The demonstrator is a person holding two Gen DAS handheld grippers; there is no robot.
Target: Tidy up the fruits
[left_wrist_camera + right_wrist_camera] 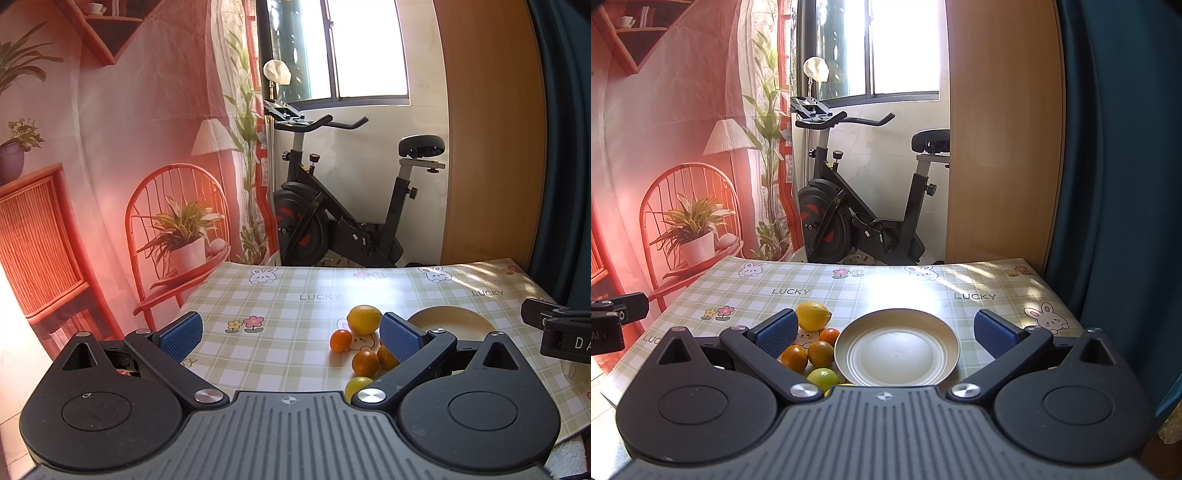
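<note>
Fruits beside plate; left gripper, right gripper agape

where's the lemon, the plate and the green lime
lemon [812, 316], right wrist view, middle of its yellow skin
plate [849, 341], right wrist view, left rim
green lime [822, 378], right wrist view, top of the fruit

bright daylight through the blown-out window, glaring on the table and dappling its right side. red flare along the left edge. strong fisheye bending at borders; sharp focus mid-frame.
</note>
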